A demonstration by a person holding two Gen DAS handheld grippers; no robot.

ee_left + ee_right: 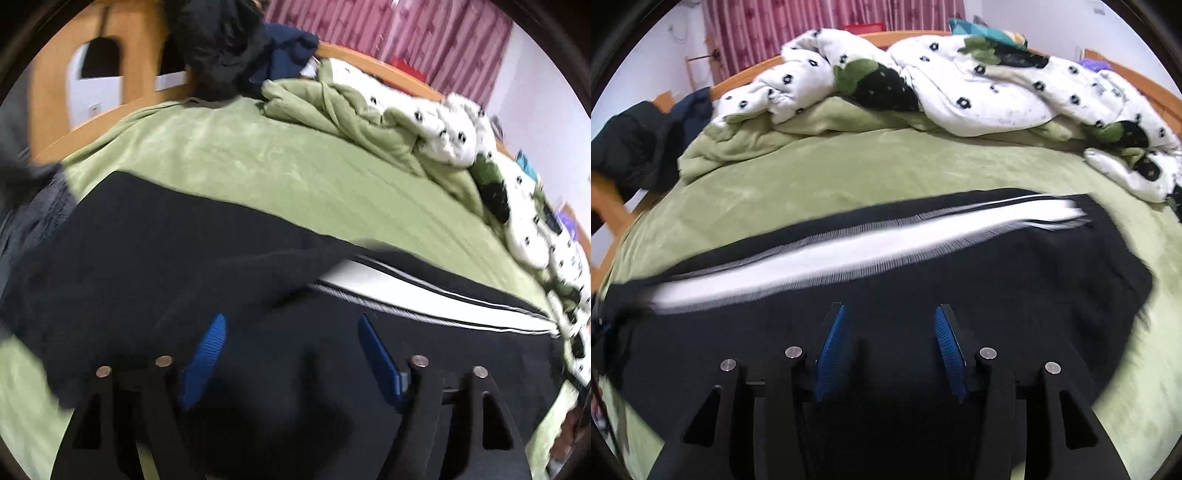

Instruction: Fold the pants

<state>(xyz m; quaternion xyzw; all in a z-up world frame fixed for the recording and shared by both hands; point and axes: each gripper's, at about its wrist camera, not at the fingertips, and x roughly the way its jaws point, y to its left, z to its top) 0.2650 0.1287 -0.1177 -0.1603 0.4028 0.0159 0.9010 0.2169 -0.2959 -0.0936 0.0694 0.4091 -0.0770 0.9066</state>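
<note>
One bed (886, 162) carries everything here, its green cover spread from the wooden frame at the far edge down to the near edge. One white quilt (979, 81) printed with black flowers is heaped along the far edge of the bed in the right wrist view; in the left wrist view the same quilt (450, 125) runs down the bed's right edge. One pair of black pants (960, 269) lies flat across the near half of the bed, lengthwise along the near edge, with a single broad white stripe (820, 251) running down its length. In the left wrist view the pants (155, 240) fill the near part of the bed and the stripe (406, 291) shows only toward the right.

One pile of dark clothes (236, 48) sits at the bed's far left corner, large in the left wrist view and small at the left edge in the right wrist view (639, 140). Only the left wrist view shows the wooden frame with its arched opening (92, 66); only the right wrist view shows the pants' far end near the right edge of the bed. Pink curtains (798, 26) hang behind the bed.

Two grippers are in view, one per camera. The left gripper (291, 321) hangs over the black cloth with its blue pads spread wide and nothing between them. The right gripper (890, 314) is likewise spread over the pants, below the stripe, gripping nothing.
</note>
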